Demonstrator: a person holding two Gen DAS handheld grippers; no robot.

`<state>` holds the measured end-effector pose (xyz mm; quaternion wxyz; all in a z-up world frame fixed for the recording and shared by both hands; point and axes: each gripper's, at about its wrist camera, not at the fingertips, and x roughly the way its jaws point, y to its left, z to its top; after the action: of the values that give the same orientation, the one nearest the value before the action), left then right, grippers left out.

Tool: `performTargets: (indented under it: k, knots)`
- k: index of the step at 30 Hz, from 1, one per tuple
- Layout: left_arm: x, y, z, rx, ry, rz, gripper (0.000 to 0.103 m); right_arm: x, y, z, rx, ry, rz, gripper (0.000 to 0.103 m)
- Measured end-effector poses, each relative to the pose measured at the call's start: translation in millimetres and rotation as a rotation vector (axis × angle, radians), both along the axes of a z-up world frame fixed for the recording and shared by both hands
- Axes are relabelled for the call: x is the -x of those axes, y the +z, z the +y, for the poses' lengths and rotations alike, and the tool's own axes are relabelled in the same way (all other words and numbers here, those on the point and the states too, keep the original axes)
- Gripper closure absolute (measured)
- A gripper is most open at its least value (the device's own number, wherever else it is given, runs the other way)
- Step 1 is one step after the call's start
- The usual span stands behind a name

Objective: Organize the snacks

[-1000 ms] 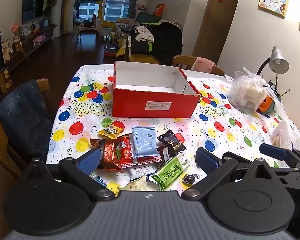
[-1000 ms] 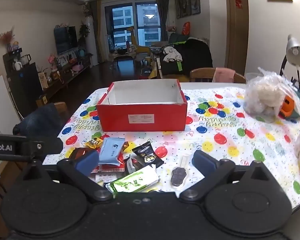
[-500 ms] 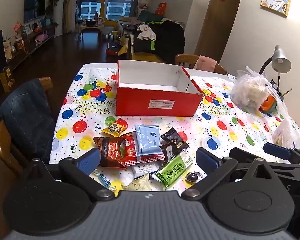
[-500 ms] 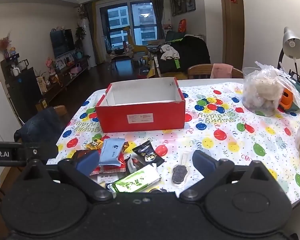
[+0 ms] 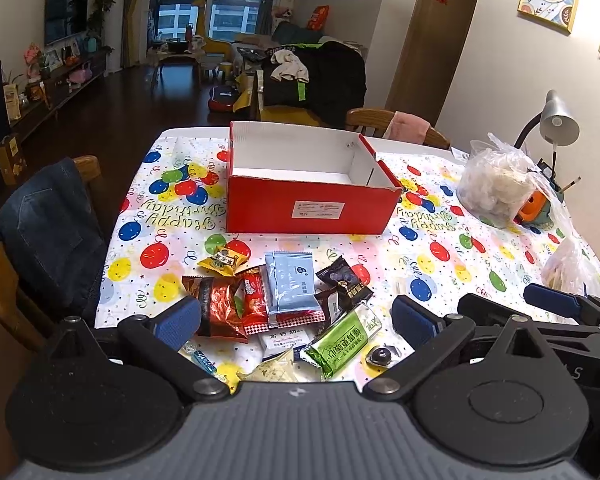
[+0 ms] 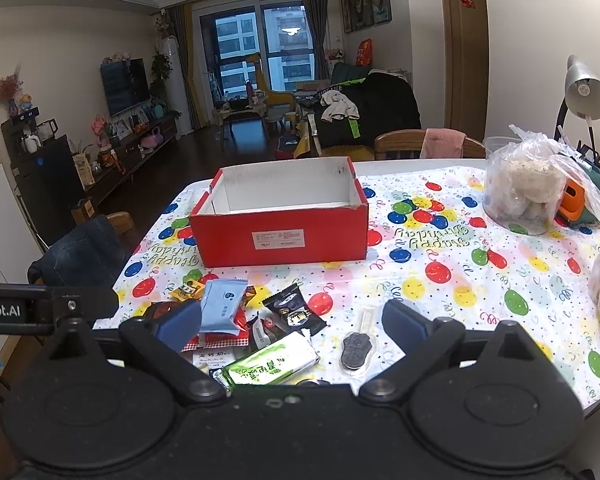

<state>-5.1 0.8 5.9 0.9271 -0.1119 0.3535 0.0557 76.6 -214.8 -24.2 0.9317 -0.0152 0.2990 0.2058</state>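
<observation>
- A denim jacket (image 5: 48,224) hangs over the chair at the table's left edge.
- The left gripper (image 5: 296,320) hovers over the snack pile at the near edge, fingers spread wide and holding nothing.
- A yellow packet (image 5: 222,263) lies farthest left, then a brown-red packet (image 5: 216,306), both flat.
- The light-blue packet (image 5: 290,282) lies on top, long axis running toward the red box (image 5: 308,208), which sits open behind the pile.
- The black packet (image 5: 346,282) lies tilted just beside it.
- The green bar (image 5: 342,340) lies diagonally, its far end pointing up and right.
- The right gripper (image 6: 292,322) hangs spread and empty, with a dark cookie (image 6: 354,351) between its fingers.
- A clear bag (image 5: 496,188) stands far right.
</observation>
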Motion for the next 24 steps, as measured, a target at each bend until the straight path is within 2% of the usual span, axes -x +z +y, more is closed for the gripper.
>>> performTargets:
  k: [24]
  knots:
    - [1.7,0.1,0.1,-0.006,-0.005,-0.011,0.001,2.4,6.0,-1.5,-0.004,0.017,-0.023,0.006]
